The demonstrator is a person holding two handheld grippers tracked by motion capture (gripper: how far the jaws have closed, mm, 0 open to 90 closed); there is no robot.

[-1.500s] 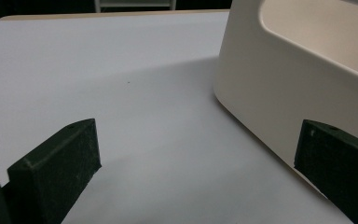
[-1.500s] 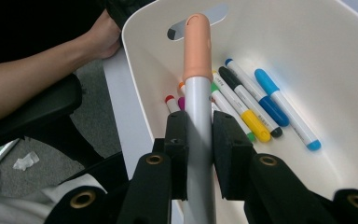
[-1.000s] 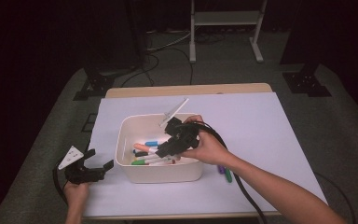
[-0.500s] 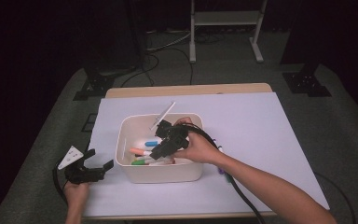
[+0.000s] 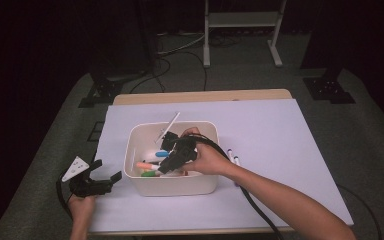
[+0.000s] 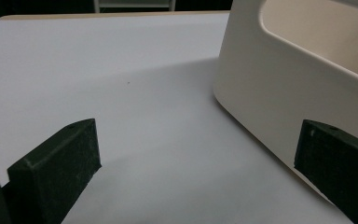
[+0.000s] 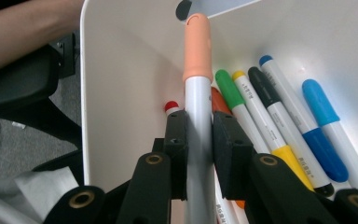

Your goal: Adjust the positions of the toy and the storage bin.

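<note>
A white bin (image 5: 172,186) stands mid-table with several coloured markers (image 7: 279,116) in it. My right gripper (image 5: 164,162) reaches down into the bin, shut on a grey marker with a peach cap (image 7: 198,46). In the right gripper view the pads (image 7: 177,140) press the barrel on both sides, though the jaws have just eased a touch. The peach cap points at the bin's far wall (image 7: 121,70). My left gripper (image 5: 107,171) rests open on the paper left of the bin, with nothing between its jaws (image 6: 196,172). The bin's wall (image 6: 279,84) is beside its right jaw.
White paper (image 5: 290,150) covers the wooden table. Two loose markers (image 5: 233,156) lie on the paper just right of the bin, by my right forearm. A cable trails from the right gripper over the front edge. The floor around is dark, with stands behind.
My right gripper has moved left and down into the bin with the peach-capped marker still in it. The left gripper has stayed where it was.
</note>
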